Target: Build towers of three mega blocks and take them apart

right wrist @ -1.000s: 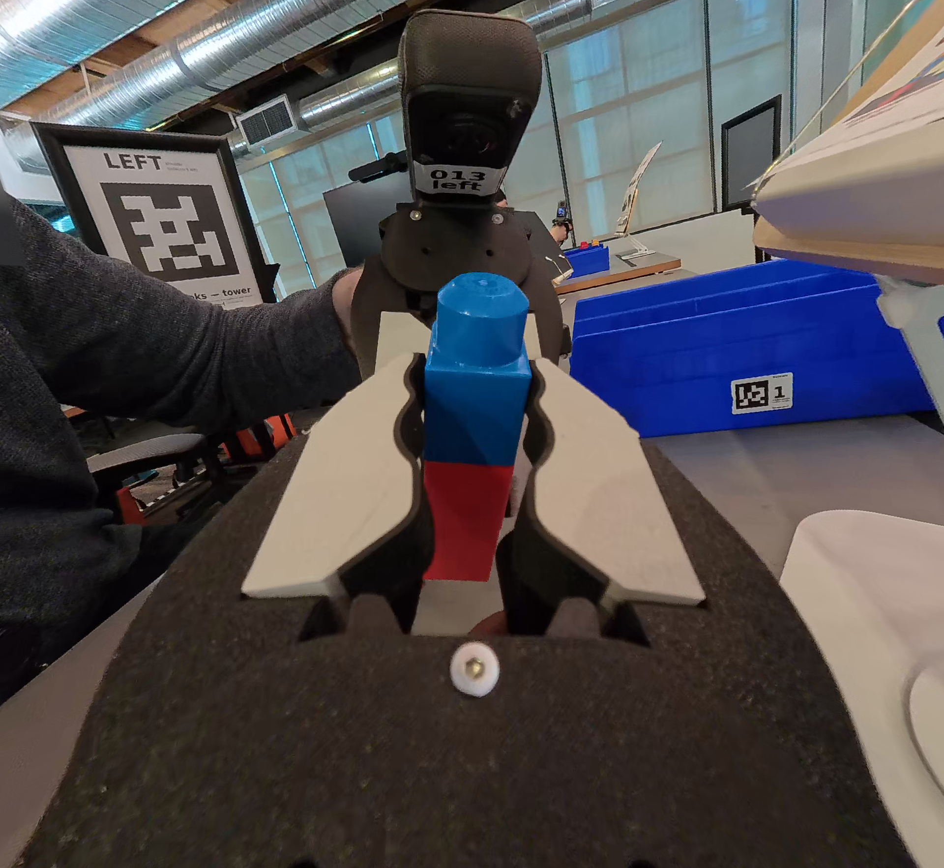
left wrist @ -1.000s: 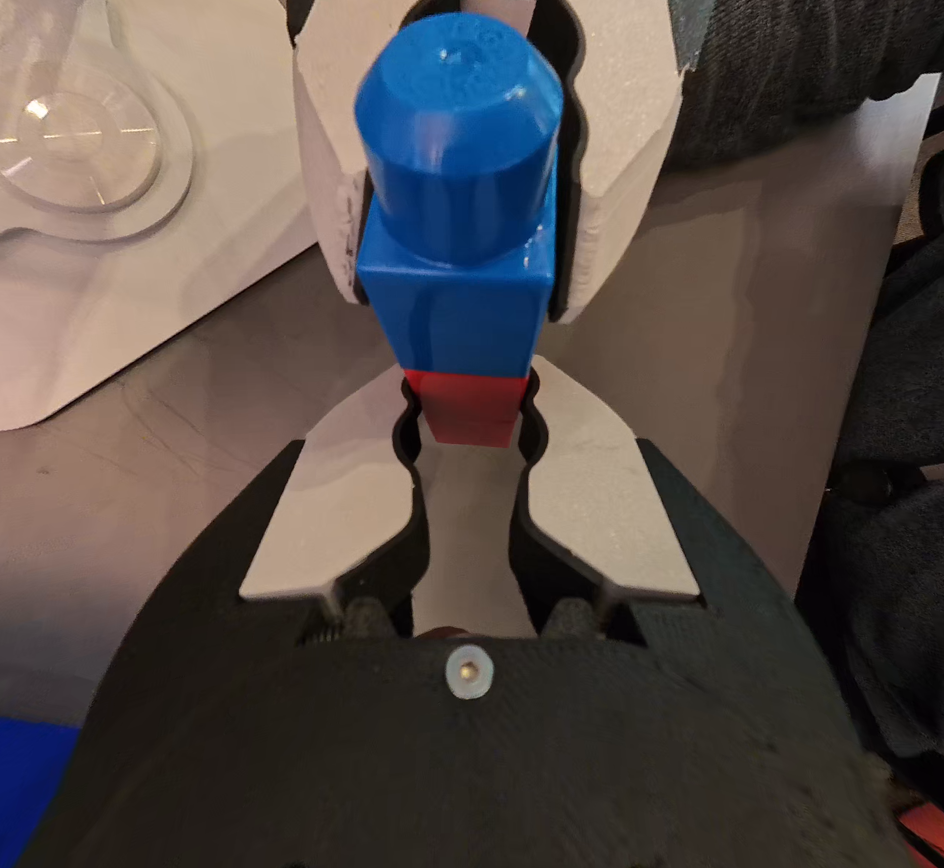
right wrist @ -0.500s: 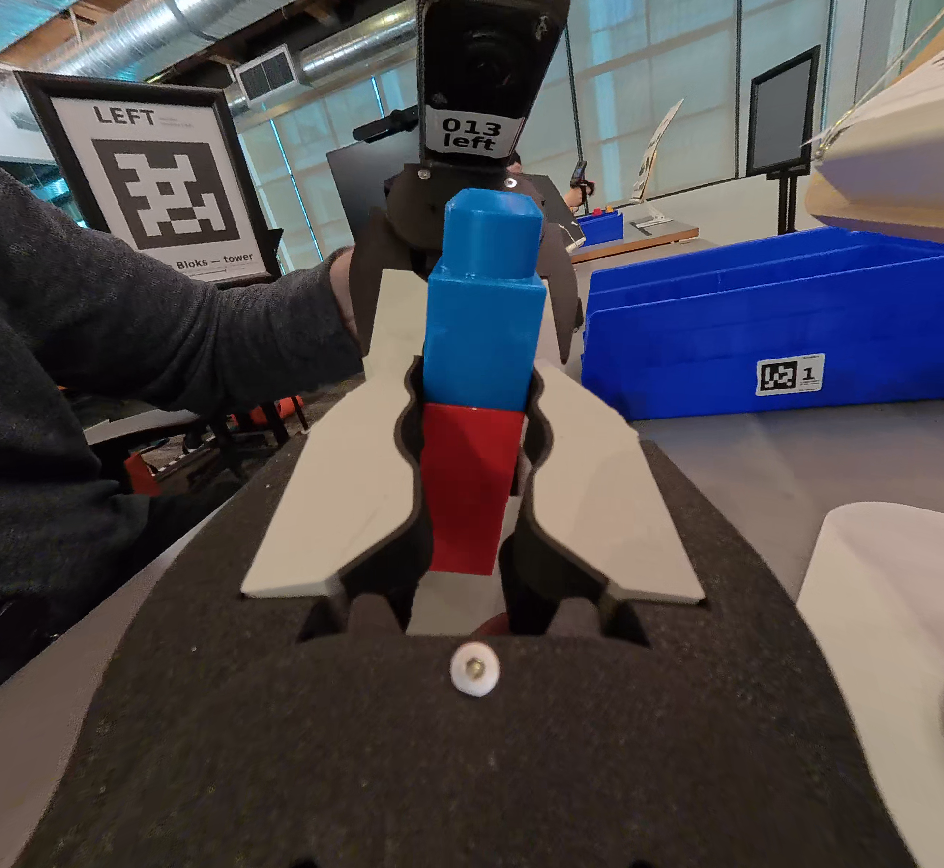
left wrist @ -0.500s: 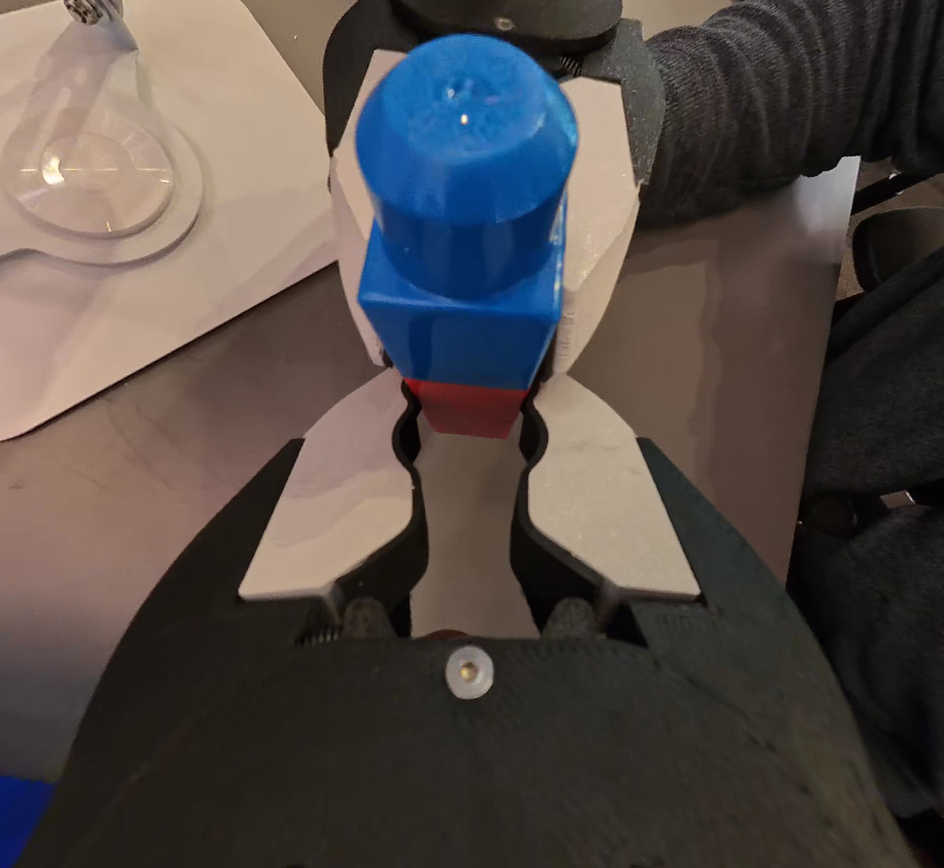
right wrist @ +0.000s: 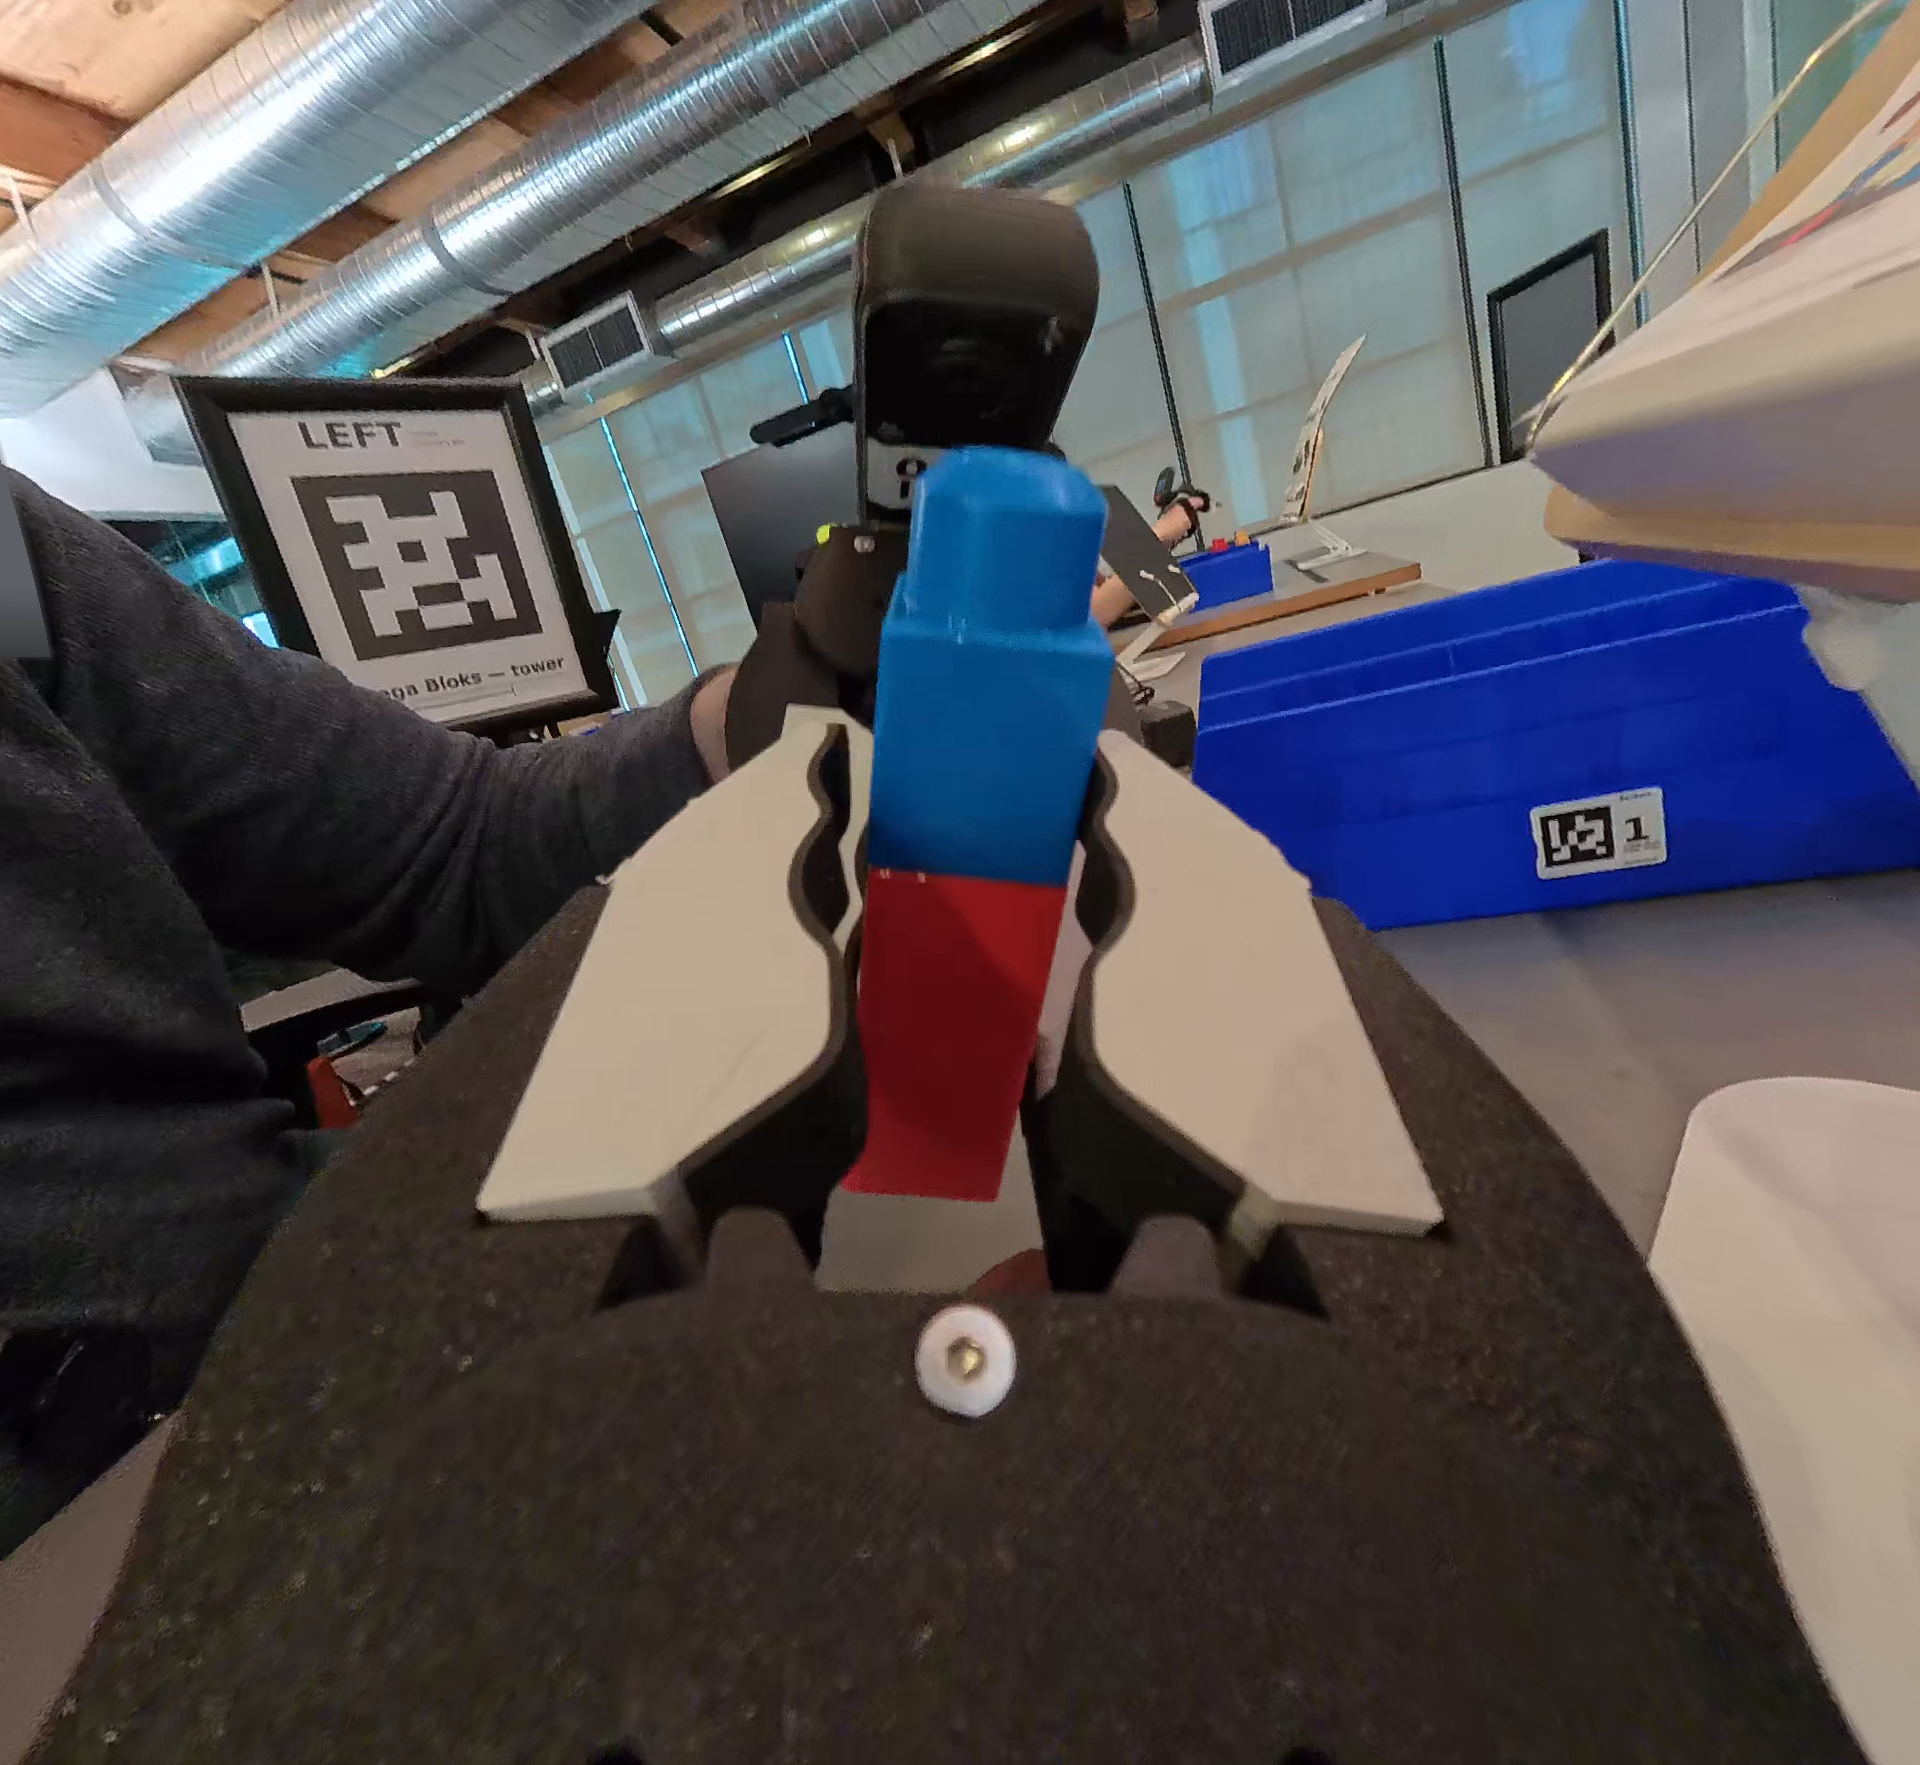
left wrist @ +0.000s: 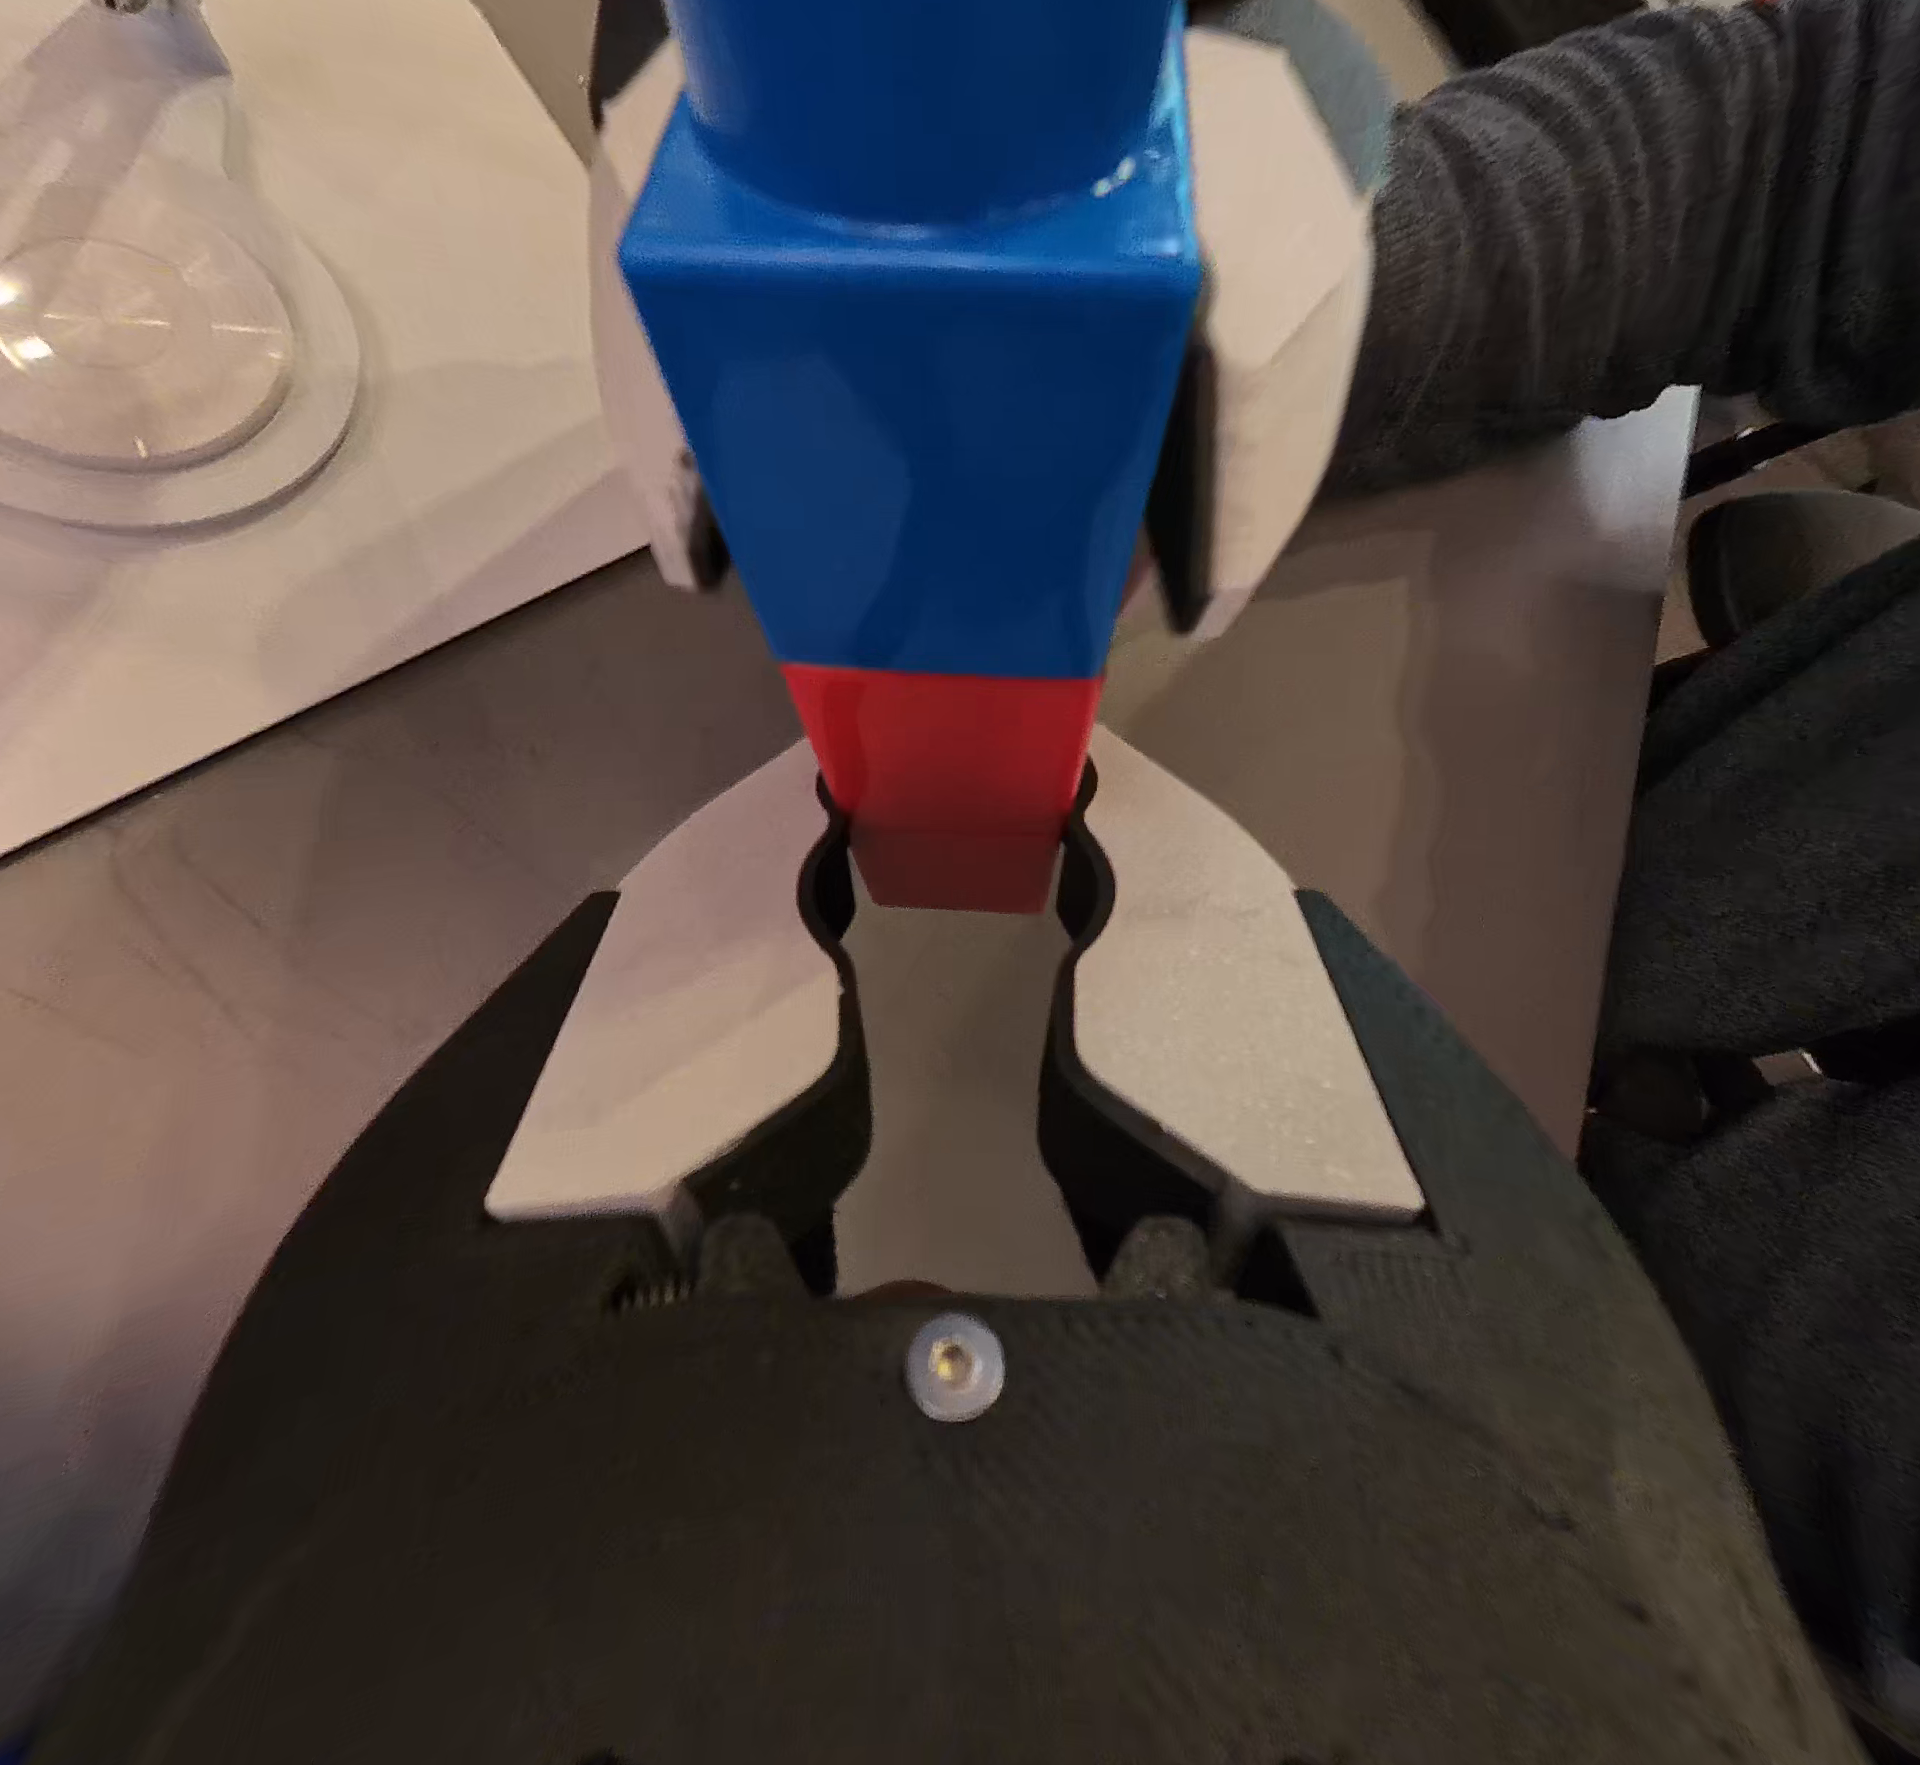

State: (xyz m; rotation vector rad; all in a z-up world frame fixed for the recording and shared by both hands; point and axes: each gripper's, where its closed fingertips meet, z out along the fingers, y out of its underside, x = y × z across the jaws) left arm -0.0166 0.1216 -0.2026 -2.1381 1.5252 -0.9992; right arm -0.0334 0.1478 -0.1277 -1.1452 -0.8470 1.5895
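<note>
Grey table point(right wrist: 1621, 1009), held above it: blue block point(right wrist: 982, 749) stacked on red block point(right wrist: 951, 1040). Left gripper point(left wrist: 951, 848) clenched on the red end; right gripper point(right wrist: 961, 894) grips the stack at the seam. Far right: blue bin point(right wrist: 1507, 728). White base point(left wrist: 343, 344) left. Silver ducts point(right wrist: 520, 53) overhead, windows beyond.

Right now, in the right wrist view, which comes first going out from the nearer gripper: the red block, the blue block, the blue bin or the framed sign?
From the right gripper:
1. Red block, between its fingers.
2. Blue block, stacked straight on the red one.
3. Blue bin, on the table to the right.
4. Framed sign, back left behind the sleeve.
</note>
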